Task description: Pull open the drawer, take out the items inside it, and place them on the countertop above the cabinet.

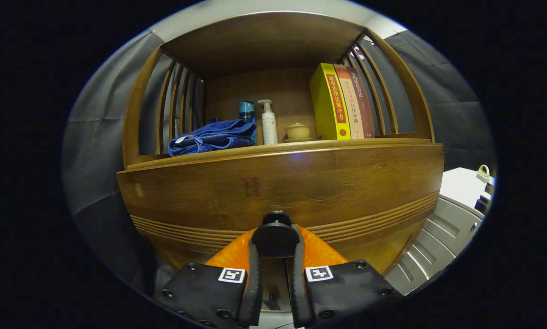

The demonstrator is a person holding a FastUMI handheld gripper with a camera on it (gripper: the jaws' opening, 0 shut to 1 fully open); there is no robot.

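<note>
Gripper [276, 240] fingers clamp the round dark knob [276, 234] of the glossy, grooved wooden drawer front [278, 183] — at 12 o'clock, countertop [301, 145] edge carries crumpled blue towel [214, 137], pump bottle [268, 122], upright books [340, 103].

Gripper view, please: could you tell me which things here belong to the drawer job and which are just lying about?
Job:
- drawer, shut
- drawer knob, gripped by the tool
- countertop above it

Lying about:
- blue towel
- teal can
- pump bottle
- small lidded pot
- books
</note>
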